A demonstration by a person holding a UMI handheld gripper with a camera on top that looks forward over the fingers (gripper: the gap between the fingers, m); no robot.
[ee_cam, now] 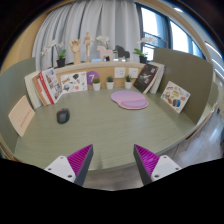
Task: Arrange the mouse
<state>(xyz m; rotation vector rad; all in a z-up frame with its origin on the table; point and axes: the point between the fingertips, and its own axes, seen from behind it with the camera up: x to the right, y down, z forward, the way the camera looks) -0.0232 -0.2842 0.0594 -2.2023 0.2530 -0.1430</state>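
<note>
Grey-green desk (110, 130) spread out ahead, curtains (95, 20) and windows (165, 25) behind it, daylight coming through at the far right. Along the desk's far edge runs a row of clutter: books (45, 87) leaning at the left, a white card (20, 115) propped nearer, small pots (97, 85) in the middle, a picture board (175, 96) tilted at the right. On the shelf above, little wooden figures (82, 47) and a plant (61, 57). A pink pad (128, 99) lies flat toward the back, right of centre.

The mouse (63, 116), small and dark, sits alone on the open desk, well ahead of the fingers and off to the left, well apart from the pink pad.

The gripper (113, 160) hangs above the near edge, jaws wide, nothing between them. Left magenta pad (80, 159) and right one (146, 158) both show, bare desk in the gap. No contact with the mouse.
</note>
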